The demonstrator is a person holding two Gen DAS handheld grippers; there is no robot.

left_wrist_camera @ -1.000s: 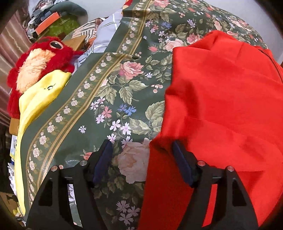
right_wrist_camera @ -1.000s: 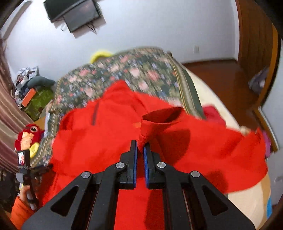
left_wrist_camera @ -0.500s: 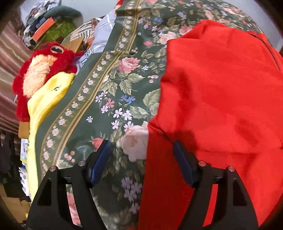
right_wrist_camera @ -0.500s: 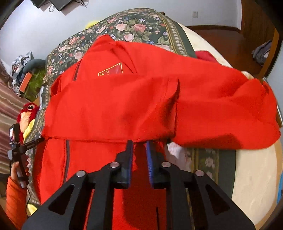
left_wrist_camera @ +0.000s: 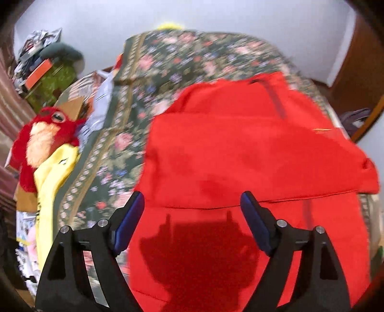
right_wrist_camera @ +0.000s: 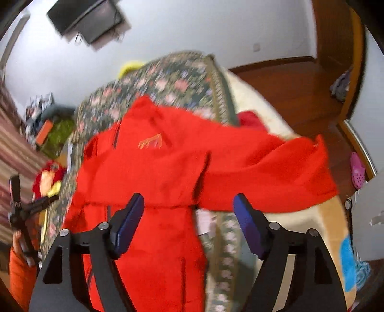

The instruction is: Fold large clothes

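Observation:
A large red jacket (right_wrist_camera: 153, 168) lies spread on a dark floral bedspread (right_wrist_camera: 153, 84), one sleeve folded across its chest and the other sleeve (right_wrist_camera: 276, 168) stretching right over the bed's edge. My right gripper (right_wrist_camera: 188, 204) hovers above the jacket's lower half, its jaws opening, nothing between the blue pads. In the left wrist view the same jacket (left_wrist_camera: 252, 156) fills the right side. My left gripper (left_wrist_camera: 192, 201) hangs above the folded sleeve's hem, its jaws opening too and holding nothing. The left gripper (right_wrist_camera: 31, 206) also shows at the far left of the right wrist view.
A red plush toy (left_wrist_camera: 45, 134) and a yellow cloth (left_wrist_camera: 52, 172) lie left of the bedspread (left_wrist_camera: 192, 60). Clutter (left_wrist_camera: 45, 69) piles at the back left. A dark screen (right_wrist_camera: 88, 19) hangs on the wall. Wooden floor (right_wrist_camera: 300, 84) and a pink shoe (right_wrist_camera: 357, 170) lie to the right.
My right gripper let go of the red sleeve, which now lies folded across the jacket, and pulled back with wide jaws. My left gripper rose and drew back, so more of the bed shows.

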